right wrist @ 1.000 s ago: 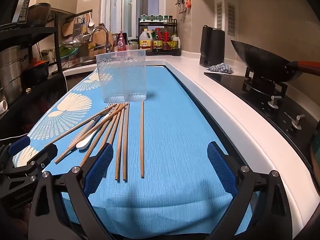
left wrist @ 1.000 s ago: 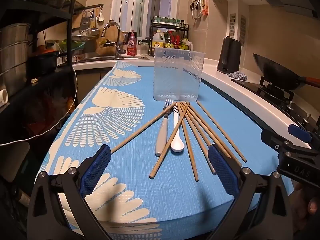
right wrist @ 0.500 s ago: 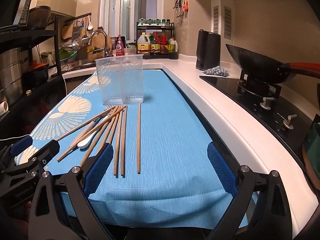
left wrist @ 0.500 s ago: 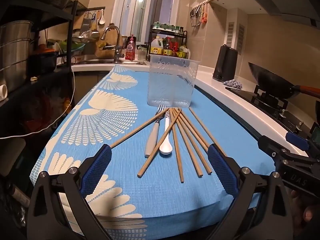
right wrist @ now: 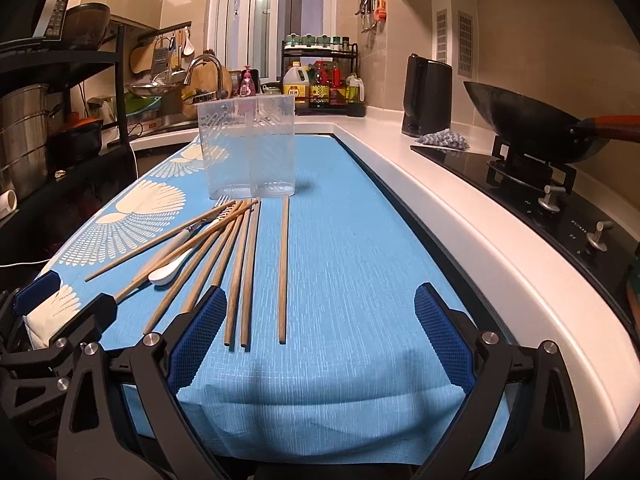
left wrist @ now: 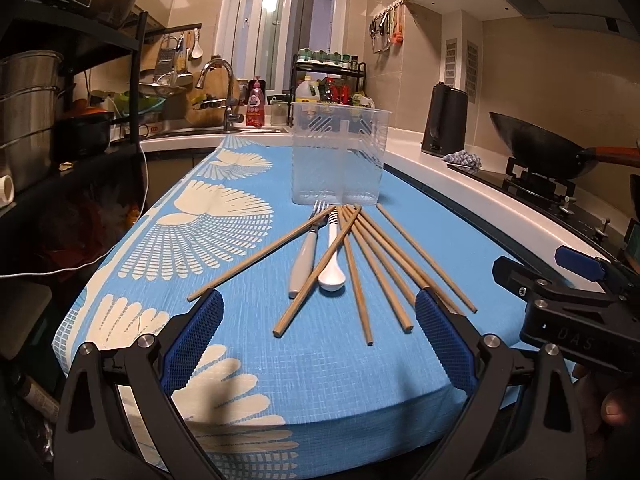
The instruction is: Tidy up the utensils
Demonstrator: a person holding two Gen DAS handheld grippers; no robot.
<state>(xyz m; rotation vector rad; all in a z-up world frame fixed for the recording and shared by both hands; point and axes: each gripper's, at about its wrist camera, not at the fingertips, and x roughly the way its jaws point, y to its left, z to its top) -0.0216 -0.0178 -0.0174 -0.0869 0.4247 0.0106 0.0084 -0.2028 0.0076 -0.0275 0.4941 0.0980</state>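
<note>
Both tongs, left (left wrist: 318,336) and right (right wrist: 316,332), gape empty; chopsticks (right wrist: 248,264) lie lengthwise ahead, nearer the right.

left gripper (left wrist: 319,338) and right gripper (right wrist: 316,334): black angular frames, silver screws, blue mesh-textured finger pads (left wrist: 192,342); "das" embossed on the right one's side.

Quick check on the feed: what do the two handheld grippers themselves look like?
Both match: the left gripper and right gripper have black angular plastic frames with silver screws and two fingers faced with blue textured pads. The right gripper's side bears pale lettering.
</note>
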